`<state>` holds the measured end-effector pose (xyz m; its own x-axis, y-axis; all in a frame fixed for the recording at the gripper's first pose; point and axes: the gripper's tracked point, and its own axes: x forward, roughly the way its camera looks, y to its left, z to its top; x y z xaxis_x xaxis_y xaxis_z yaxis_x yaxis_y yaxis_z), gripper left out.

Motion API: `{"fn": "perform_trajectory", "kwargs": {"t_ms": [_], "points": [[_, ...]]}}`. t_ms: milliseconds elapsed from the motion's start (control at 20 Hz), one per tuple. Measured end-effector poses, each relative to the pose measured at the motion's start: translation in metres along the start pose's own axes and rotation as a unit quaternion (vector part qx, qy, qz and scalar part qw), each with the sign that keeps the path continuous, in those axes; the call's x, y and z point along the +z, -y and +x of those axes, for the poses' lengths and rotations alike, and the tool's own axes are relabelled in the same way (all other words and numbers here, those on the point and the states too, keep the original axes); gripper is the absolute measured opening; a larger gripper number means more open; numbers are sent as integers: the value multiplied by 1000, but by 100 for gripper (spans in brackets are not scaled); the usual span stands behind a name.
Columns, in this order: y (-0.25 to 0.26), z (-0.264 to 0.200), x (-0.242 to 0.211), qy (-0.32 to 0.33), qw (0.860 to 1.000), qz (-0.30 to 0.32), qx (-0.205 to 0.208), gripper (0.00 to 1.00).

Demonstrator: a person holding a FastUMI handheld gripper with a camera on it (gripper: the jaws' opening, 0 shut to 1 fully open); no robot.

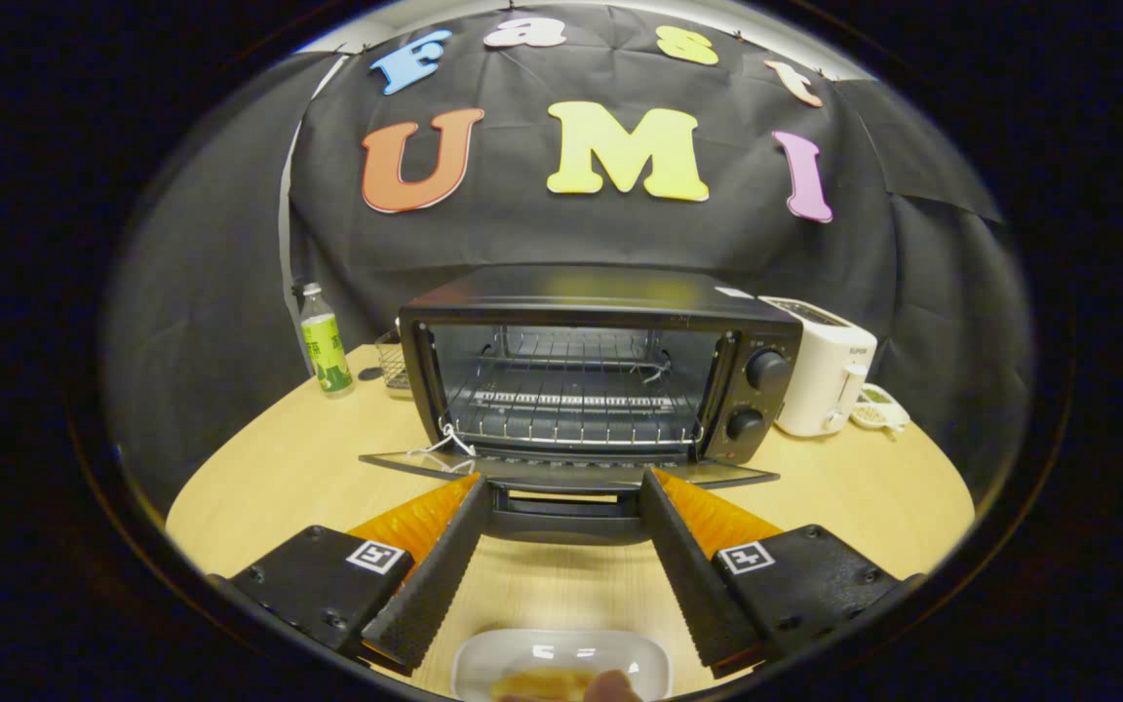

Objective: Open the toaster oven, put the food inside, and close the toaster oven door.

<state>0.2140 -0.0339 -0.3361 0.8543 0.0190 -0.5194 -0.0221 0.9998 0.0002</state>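
Observation:
The black toaster oven (600, 370) stands on the wooden table with its glass door (561, 470) folded down flat toward me. A wire rack (571, 405) shows inside the bare cavity. The door's handle (566, 507) lies between my fingertips. My gripper (566, 487) is open, its fingers spread wide on either side of that handle without pressing it. Near the base of the fingers sits a white dish (561, 663) holding a yellowish piece of food (547, 684), partly cut off from sight.
A green-labelled bottle (323, 341) and a small wire basket (393, 363) stand left of the oven. A white toaster (825, 366) and a small dish (878, 409) sit to its right. Black cloth walls close the booth behind.

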Motion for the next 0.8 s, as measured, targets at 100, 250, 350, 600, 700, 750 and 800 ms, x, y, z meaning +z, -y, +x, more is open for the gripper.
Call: {"fn": "perform_trajectory", "kwargs": {"t_ms": [100, 250, 350, 600, 700, 750, 800], "points": [[-1, -2, -11, -19, 1000, 7, 7, 100], [-1, -2, -26, -44, 999, 9, 16, 100], [-1, -3, -33, -58, 998, 15, 21, 100], [3, 1, -51, -101, 994, 30, 23, 99], [4, 0, -47, -97, 995, 27, 23, 98], [4, -1, -45, -94, 995, 24, 24, 98], [3, -3, -45, -94, 995, 21, 25, 98]]}}
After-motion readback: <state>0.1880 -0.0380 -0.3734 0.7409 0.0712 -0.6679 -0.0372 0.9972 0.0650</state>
